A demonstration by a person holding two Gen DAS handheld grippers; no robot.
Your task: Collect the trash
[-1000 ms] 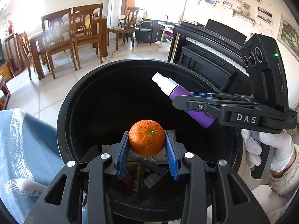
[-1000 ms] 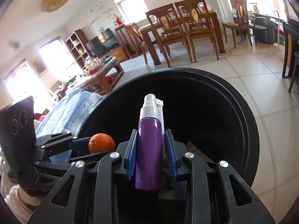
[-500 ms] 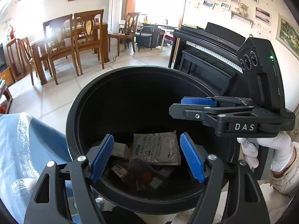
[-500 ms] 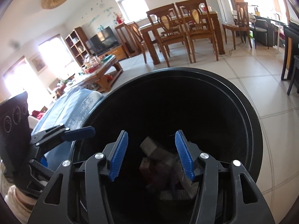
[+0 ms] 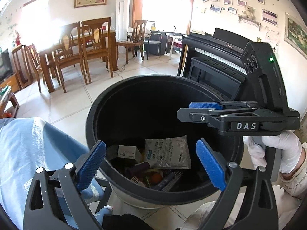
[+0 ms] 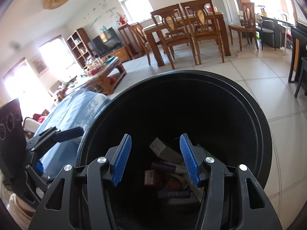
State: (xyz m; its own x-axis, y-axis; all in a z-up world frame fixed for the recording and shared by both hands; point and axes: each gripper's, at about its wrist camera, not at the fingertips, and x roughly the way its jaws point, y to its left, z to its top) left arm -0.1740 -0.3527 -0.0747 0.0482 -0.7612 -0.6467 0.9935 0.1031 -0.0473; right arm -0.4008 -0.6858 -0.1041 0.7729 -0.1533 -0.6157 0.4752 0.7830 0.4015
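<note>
Black grippers [image 5: 150, 159] with blue ribbed pads, silver screws, "DAS" label; white glove [image 5: 272, 153].

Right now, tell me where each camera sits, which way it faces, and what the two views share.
Left wrist: on the left gripper, angled down into the black bin; its jaws are opening, nothing between them. The right gripper and a gloved hand show.
Right wrist: on the right gripper, angled down into the same bin; jaws opening, empty. The left gripper shows at left.
Shared: bin, purple bottle, blue cloth, dining chairs.
</note>
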